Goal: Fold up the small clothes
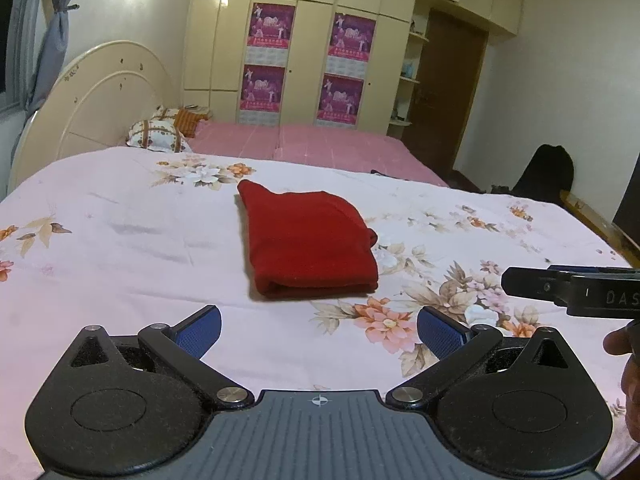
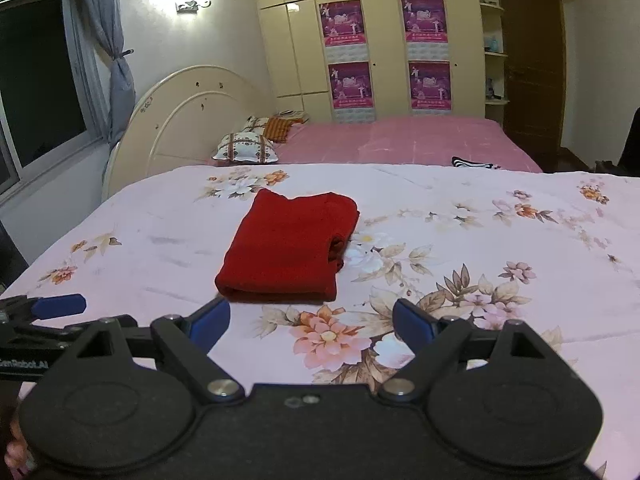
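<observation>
A small red garment (image 1: pixel 310 244) lies folded into a thick rectangle on the floral pink sheet (image 1: pixel 120 248), its folded edge toward me. My left gripper (image 1: pixel 318 330) hovers just short of it, jaws wide apart with nothing between the blue pads (image 1: pixel 440 336). In the right wrist view the same red garment (image 2: pixel 286 250) lies ahead and slightly left of my right gripper (image 2: pixel 312 322), which is also open and empty, off the cloth. The right gripper's finger (image 1: pixel 532 282) pokes in at the right edge of the left view. At the left edge of the right view, the left gripper's blue-tipped finger (image 2: pixel 60 306) shows.
The floral sheet (image 2: pixel 480 240) covers the near bed; behind it is a pink bed (image 1: pixel 340 146) with pillows (image 1: pixel 158 134) and a curved headboard (image 1: pixel 104 96). A striped dark item (image 2: pixel 474 163) lies on the pink bed. A cream wardrobe (image 1: pixel 304 48) and brown door (image 1: pixel 448 92) stand beyond.
</observation>
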The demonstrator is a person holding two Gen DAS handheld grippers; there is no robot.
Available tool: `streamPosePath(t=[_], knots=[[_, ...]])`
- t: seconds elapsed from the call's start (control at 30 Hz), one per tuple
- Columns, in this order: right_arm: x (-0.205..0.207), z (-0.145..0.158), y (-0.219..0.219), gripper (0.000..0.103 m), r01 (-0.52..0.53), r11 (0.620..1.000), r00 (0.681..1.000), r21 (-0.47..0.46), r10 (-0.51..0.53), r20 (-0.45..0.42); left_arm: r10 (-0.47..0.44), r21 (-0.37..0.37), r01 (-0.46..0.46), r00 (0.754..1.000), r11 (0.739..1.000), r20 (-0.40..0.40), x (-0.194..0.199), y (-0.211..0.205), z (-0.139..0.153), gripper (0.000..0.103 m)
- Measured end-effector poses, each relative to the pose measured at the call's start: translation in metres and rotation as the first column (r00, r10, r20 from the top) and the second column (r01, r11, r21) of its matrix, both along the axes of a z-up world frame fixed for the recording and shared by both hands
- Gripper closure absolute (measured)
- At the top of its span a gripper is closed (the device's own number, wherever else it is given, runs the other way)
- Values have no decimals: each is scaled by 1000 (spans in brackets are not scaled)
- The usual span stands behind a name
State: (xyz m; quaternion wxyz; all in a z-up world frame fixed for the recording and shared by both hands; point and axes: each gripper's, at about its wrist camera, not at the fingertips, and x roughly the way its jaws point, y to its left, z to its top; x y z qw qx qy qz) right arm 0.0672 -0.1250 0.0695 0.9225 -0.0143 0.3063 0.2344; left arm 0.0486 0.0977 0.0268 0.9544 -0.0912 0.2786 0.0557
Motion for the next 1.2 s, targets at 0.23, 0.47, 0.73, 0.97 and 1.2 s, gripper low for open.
streamPosePath(t=[0.23,0.47,0.73,0.97,1.2], knots=[[-11,2,-1,15,4,1000,1000,3,-4,12,-3,4,3,1000,1000,14,-9,-6,5,0],[-15,2,-2,15,14,1000,1000,-6,-14,16,-17,11,16,1000,1000,23,-11,-10,9,0],[-17,1,-2,15,25,1000,1000,-4,-25,13,-27,19,27,999,999,24,-11,-10,11,0],[-16,2,0,15,28,1000,999,-8,-28,20,-27,18,27,999,999,26,-10,-9,12,0],[-14,2,1,15,30,999,999,-12,-30,18,-27,17,27,999,1000,28,-8,-7,13,0]])
